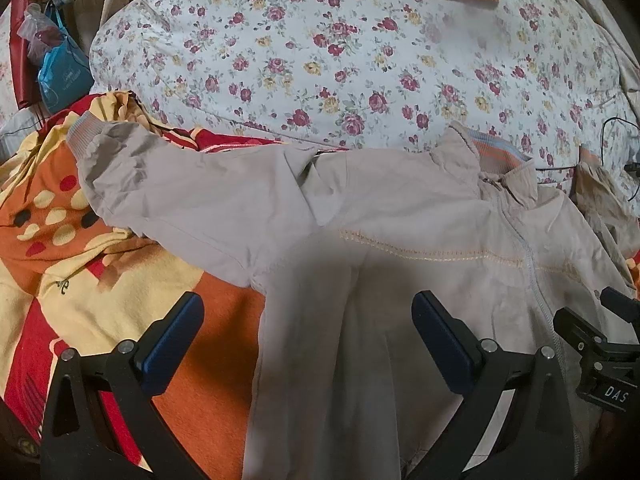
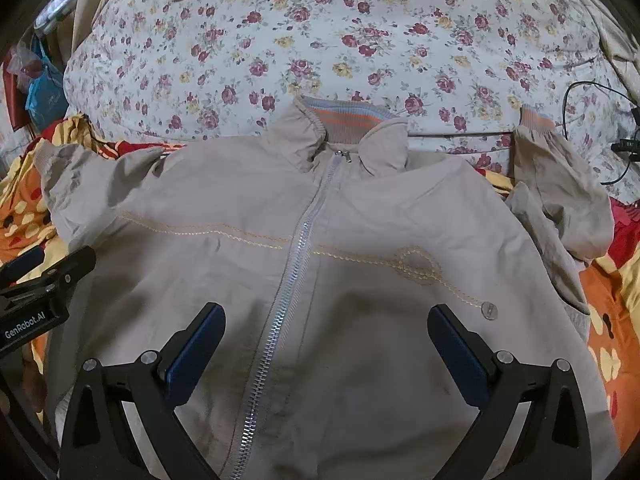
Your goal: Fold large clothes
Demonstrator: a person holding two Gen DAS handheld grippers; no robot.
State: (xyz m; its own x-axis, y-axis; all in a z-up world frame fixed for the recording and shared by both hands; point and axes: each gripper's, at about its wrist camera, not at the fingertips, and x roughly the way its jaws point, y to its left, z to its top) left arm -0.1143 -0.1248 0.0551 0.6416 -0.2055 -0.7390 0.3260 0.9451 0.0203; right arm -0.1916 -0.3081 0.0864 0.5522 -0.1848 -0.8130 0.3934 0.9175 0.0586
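Crinkled beige jacket (image 2: 320,240) zipped flat, ribbed collar (image 2: 344,120).

Beige matt woven-cloth jacket (image 2: 360,208), creased; shiny metal zipper (image 2: 296,256); ribbed knit collar (image 2: 344,118). Fuzzy orange-yellow patterned blanket (image 1: 120,280). Smooth floral cotton quilt (image 2: 320,48).

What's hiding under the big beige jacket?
The beige jacket lies zipped up and front up on an orange, red and yellow blanket, which shows at both sides. Its collar end reaches the flowered quilt. Anything else beneath is covered.
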